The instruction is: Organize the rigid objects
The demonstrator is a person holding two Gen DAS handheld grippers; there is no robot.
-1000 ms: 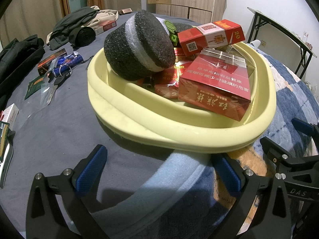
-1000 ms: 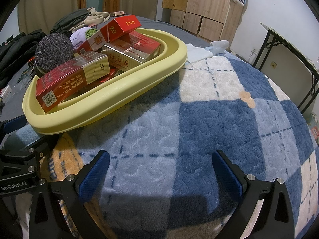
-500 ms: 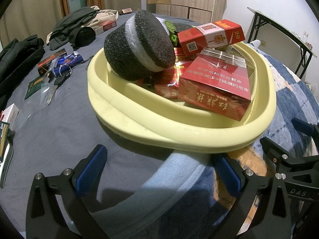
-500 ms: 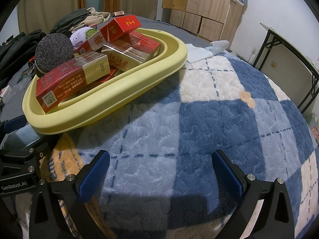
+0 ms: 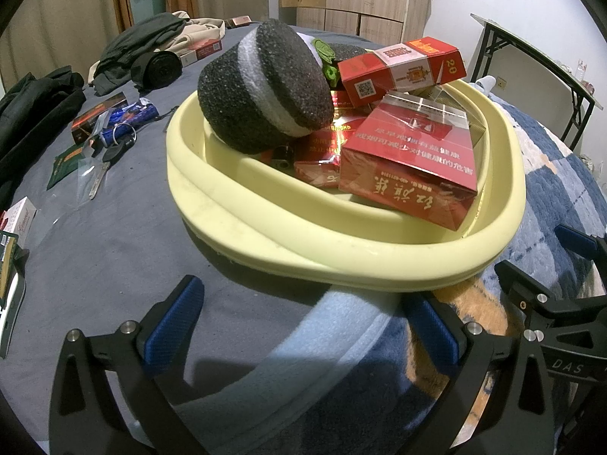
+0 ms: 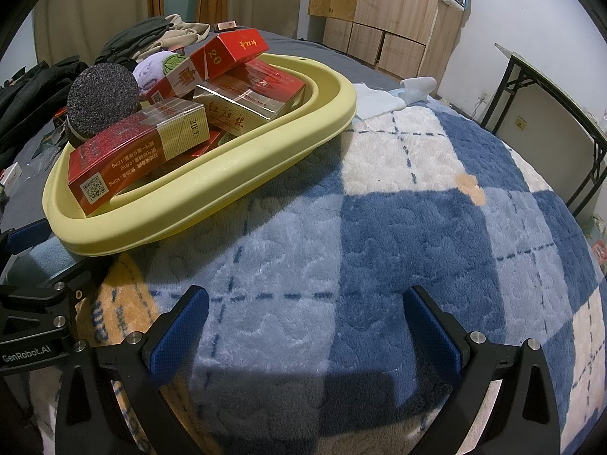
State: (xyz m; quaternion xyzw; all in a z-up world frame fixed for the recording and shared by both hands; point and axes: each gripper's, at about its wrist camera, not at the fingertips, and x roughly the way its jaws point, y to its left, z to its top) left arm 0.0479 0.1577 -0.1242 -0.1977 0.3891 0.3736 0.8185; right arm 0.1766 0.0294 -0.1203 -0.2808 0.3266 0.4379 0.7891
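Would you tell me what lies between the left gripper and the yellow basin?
Only bedding: grey sheet and a pale blue blanket fold separate the left gripper from the yellow basin, in the left wrist view.

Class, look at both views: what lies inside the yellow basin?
The yellow basin holds several red cigarette boxes, a black-and-white foam puck and a purple soft item. Whatever lies beneath this pile is covered.

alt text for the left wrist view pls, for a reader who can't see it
A pale yellow plastic basin on a bed holds red cigarette cartons and a black-and-white foam cylinder. The open left gripper hovers empty before its near rim. Keys and small packets lie scattered on the grey sheet at left.
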